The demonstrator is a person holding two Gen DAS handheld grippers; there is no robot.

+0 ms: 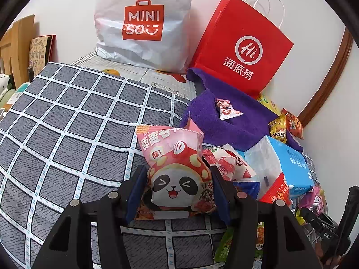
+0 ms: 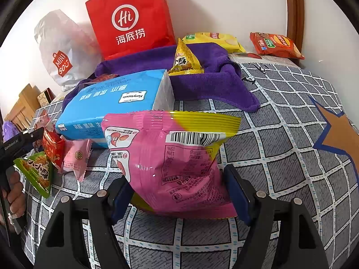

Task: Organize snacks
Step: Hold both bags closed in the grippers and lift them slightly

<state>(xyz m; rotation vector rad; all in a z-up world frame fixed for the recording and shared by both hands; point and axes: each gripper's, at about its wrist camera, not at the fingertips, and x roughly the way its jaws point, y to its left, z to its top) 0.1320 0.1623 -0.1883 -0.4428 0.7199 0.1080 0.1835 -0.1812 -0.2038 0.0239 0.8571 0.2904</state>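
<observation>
Left hand-held gripper — jaws closed against both sides of the panda snack packet, held clear of the checked bedspread. Right hand-held gripper likewise clamps a pink-and-yellow packet, barcode side up. Both hands loaded: the step looks like carrying, not picking. Just beyond lies a loose heap of small packets around the blue tissue pack; behind that, a purple towel. Farthest, against the wall, the red paper bag and white Miniso bag. Next move probably calls for choosing a drop spot — bag or towel, I cannot tell — then releasing.
</observation>
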